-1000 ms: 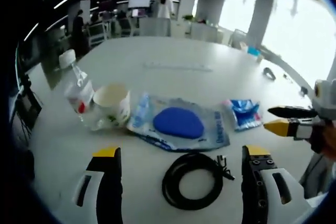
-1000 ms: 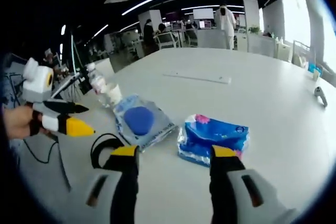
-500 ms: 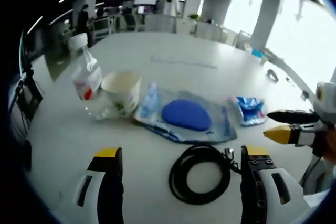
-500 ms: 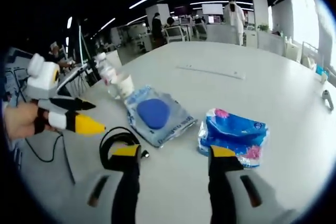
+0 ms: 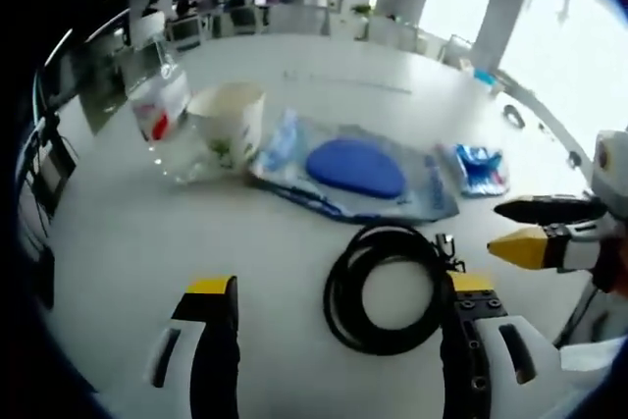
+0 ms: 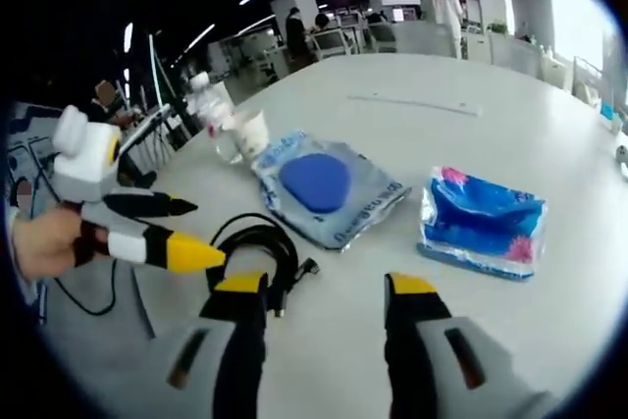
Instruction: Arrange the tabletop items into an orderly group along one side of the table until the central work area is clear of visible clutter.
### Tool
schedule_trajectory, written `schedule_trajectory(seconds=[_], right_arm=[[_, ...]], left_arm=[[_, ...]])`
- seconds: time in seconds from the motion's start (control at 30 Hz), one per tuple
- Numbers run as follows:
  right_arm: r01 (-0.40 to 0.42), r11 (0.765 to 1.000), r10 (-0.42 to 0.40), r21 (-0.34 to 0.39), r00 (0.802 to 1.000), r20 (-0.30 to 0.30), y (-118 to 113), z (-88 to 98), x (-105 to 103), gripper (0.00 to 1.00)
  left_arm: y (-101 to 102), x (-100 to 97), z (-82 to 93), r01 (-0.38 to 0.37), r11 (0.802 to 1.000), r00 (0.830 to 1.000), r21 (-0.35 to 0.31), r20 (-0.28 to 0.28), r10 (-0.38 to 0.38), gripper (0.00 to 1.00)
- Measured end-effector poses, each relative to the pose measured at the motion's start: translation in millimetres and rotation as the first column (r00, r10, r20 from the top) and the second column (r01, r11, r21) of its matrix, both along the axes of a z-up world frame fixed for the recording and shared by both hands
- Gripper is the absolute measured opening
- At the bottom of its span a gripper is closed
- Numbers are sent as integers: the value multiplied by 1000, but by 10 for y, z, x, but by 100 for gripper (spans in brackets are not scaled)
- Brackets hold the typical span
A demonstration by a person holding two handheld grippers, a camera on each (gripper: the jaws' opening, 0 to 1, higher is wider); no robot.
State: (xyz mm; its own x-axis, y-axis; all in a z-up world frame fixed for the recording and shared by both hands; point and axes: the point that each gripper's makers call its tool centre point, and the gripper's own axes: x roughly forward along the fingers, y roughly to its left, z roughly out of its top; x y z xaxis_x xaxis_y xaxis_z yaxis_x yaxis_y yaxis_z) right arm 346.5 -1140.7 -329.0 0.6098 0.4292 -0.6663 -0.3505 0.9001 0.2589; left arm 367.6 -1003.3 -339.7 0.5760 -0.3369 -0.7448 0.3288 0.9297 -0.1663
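Note:
A black coiled cable (image 5: 388, 235) lies on the white table (image 5: 118, 242), just ahead of my open left gripper (image 5: 340, 287) and between its two jaws. Beyond it sit a blue pad in a clear bag (image 5: 355, 166), a paper cup (image 5: 228, 125) and a plastic water bottle (image 5: 157, 105). A blue tissue pack (image 5: 479, 166) lies further right. My right gripper (image 6: 324, 287) is open over bare table, with the cable (image 6: 267, 235) to its left, the bagged pad (image 6: 329, 188) ahead and the tissue pack (image 6: 483, 223) ahead on the right. Each gripper shows in the other's view, open: left gripper (image 6: 206, 233), right gripper (image 5: 498, 230).
The cup (image 6: 253, 132) and bottle (image 6: 211, 110) stand near the table's left edge. A thin white strip (image 6: 417, 103) lies further along the table. Desks, chairs and people stand in the office beyond. A hand (image 6: 44, 242) holds the left gripper.
Both cameras have come forward and lower over the table. The cable now lies closer, between the left jaws. The tabletop items themselves have not moved.

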Motion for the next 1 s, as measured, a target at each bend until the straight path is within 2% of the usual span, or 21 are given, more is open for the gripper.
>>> schedule_trajectory(seconds=[0.27,0.5,0.57,0.67,0.77,0.93,1.0], right_arm=[[-21,1000,22,20,999,-38,232,-93,-10,42],[-8,999,11,42,997,-73,342,-191,-12,40],[-5,999,9,44,997,-82,362,-220,-15,39],[-12,999,15,37,996,-85,377,-256,-16,36],[-10,999,14,45,996,-87,386,-263,-23,31],[-9,999,14,51,995,-102,403,-329,-33,28],[-3,998,10,57,994,-108,406,-342,-38,26]], left_arm=[[-35,-39,-92,10,1000,1000,-6,-22,-10,74],[-40,-56,-136,14,1000,1000,-25,-23,-15,57],[-58,-72,-158,8,999,999,-51,-35,-10,49],[-65,-84,-176,10,998,999,-55,-39,-12,35],[-73,-92,-185,12,998,999,-58,-36,-15,29],[-83,-111,-256,-11,996,998,-85,-70,5,24],[-79,-103,-252,-8,997,998,-76,-60,4,22]])
